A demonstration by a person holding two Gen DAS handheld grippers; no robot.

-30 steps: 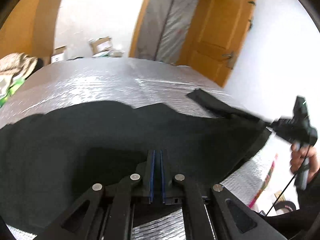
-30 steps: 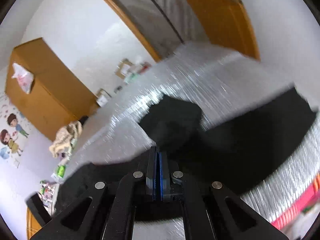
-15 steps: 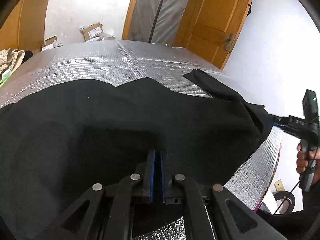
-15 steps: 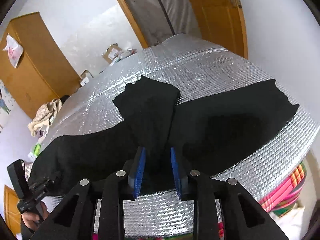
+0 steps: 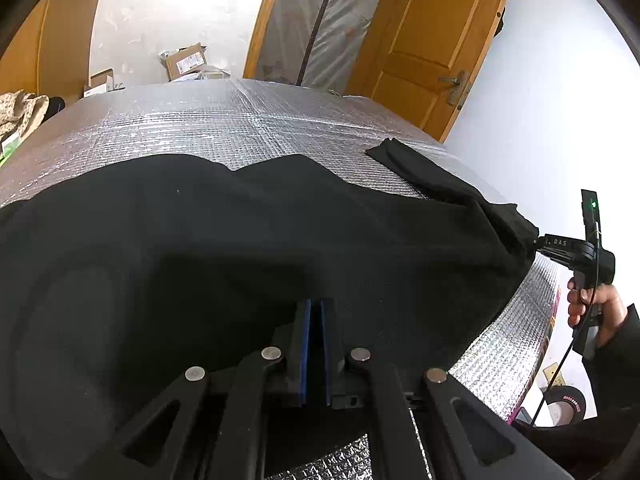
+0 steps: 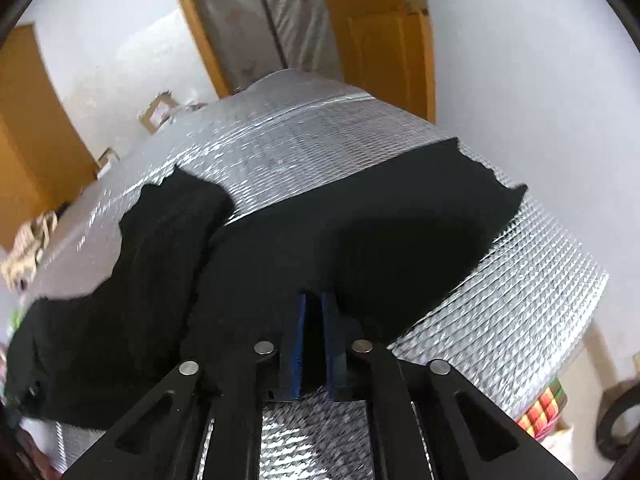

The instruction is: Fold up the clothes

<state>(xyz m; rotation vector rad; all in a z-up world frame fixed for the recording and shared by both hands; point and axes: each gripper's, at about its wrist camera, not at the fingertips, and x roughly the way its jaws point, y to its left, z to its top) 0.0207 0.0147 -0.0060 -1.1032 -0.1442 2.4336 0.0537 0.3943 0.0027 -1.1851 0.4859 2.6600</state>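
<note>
Both claws, left claw [image 5: 315, 312] and right claw [image 6: 313, 308], pinch the near hem of the black garment [image 5: 240, 248]; the cloth looks soft, light and limp, best held at its edges.

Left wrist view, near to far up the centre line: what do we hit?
Left tool, shut on the black garment → silver quilted mat → cardboard box on the floor → white wall.

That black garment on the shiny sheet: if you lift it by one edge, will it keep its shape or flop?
Probably flop: the black garment lies limp, its far edge wavy and one sleeve folded over. It likely slides easily on the smooth silver sheet. Both the left gripper and right gripper pinch its near edge, which suggests it is light.
</note>
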